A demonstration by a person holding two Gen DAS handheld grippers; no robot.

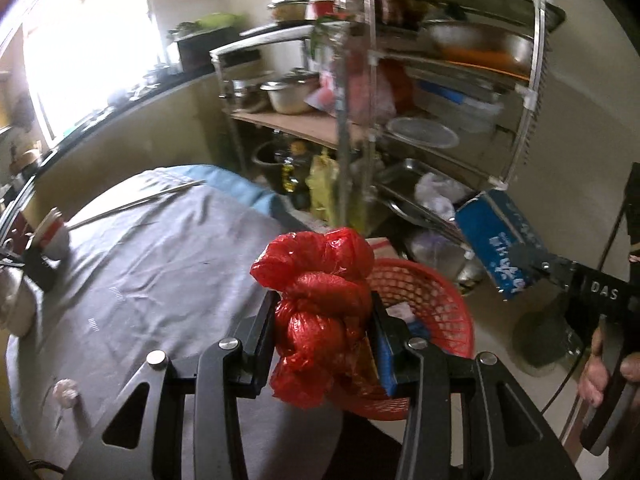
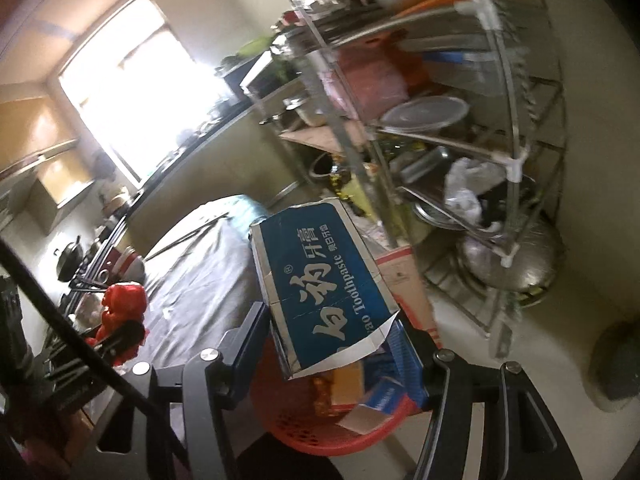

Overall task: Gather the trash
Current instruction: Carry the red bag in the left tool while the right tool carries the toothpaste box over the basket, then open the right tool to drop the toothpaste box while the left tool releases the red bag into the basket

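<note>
Nearest the lens, the left tool [image 1: 324, 344] is clenched around a knotted red plastic bag [image 1: 320, 308], its two black fingers pressing the crumpled bundle from either side so that the bag bulges above and sags below the grip. The bag hangs just over the near rim of a red mesh basket [image 1: 440, 304], which sits low beside the grey-clothed counter [image 1: 160, 264] — a sensible place for a bin, since both tools can reach it from the counter's edge.

The right tool [image 2: 332, 340] grips a blue toothpaste box [image 2: 320, 284], pinched near its torn lower end with the long body tilted up and away. In the right wrist view the box is directly above the red mesh basket [image 2: 320, 436], where an orange carton and a small blue-and-white box already lie. Holding each piece by a firm squeeze over the basket looks like preparation for dropping both in; that is my reading, not something shown.

A crumpled pale scrap [image 1: 66, 390] remains on the counter cloth near the left tool, probably more trash to gather. Long metal tongs [image 1: 136, 204] and a cup [image 1: 52, 232] rest farther along the cloth, and a cluttered metal rack [image 1: 440, 120] stands behind.
</note>
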